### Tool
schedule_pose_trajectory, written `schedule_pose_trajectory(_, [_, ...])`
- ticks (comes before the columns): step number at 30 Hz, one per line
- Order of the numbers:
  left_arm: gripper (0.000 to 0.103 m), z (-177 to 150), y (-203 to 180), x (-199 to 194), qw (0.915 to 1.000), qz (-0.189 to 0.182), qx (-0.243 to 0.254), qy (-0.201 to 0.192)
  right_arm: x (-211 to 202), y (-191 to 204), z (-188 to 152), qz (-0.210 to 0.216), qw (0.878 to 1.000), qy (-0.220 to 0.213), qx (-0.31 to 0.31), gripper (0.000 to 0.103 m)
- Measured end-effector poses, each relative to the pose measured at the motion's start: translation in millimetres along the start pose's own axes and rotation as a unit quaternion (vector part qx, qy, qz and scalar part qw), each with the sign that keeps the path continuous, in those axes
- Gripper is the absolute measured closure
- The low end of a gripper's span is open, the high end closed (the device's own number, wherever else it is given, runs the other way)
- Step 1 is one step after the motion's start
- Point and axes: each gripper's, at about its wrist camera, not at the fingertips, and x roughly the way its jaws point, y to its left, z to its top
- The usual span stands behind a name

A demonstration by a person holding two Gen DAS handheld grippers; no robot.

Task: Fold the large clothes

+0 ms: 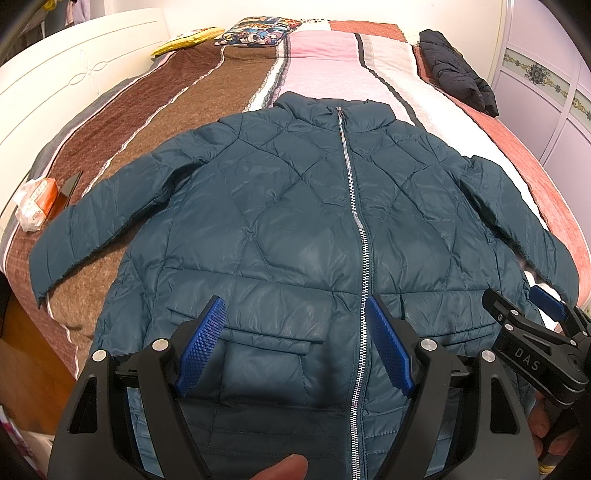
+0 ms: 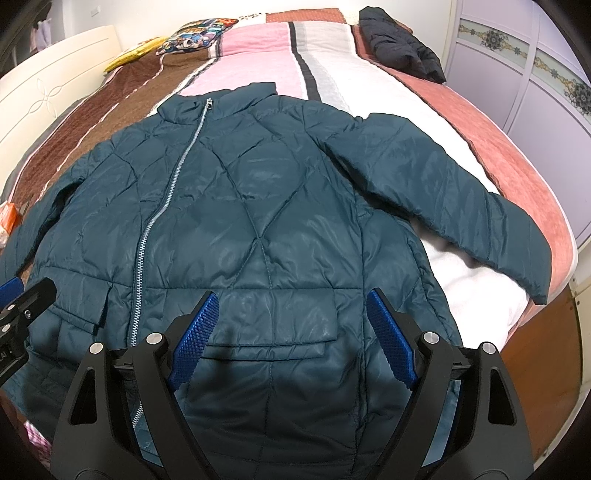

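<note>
From the left wrist, the teal quilted puffer jacket (image 1: 295, 206) lies zipped and face-up on the striped bedspread (image 1: 317, 51), the left gripper (image 1: 295, 343) spread wide and empty above its hem. From the right wrist, the right gripper (image 2: 291, 336) gapes empty over the pocket flap (image 2: 269, 343); the shell looks light, puffy and slick, so a pinch at the sleeve cuff (image 2: 532, 273) or hem seam should hold best.

A bed (image 1: 229, 85) carries a striped cover in brown, pink, white and salmon bands. Near its far end lie a yellow cushion (image 1: 184, 40) and, just beside it, a cartoon-print pillow (image 1: 258, 31). A dark padded garment (image 1: 458, 74) lies bundled along the salmon band. On the brown band sit an orange packet in clear wrap (image 1: 37, 201) and a dark flat object (image 1: 70, 186) beside it. A white headboard (image 1: 74, 74) runs along one side; pale wardrobe doors (image 1: 546, 81) stand opposite.
</note>
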Motion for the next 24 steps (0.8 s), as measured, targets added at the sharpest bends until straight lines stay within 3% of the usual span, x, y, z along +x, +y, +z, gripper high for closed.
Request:
schedule_pose_trajectory(13, [0.027,-1,-1,0,1.0,-0.003,0.001,-0.002,2,-4,1,-0.003,1.0,-0.004,0.007,0.021])
schedule_pose_trajectory(24, [0.027,10,-14,8,0.9995,-0.015,0.027,0.002,-1,-71,16,-0.016,0.994,-0.002,0.104,0.021])
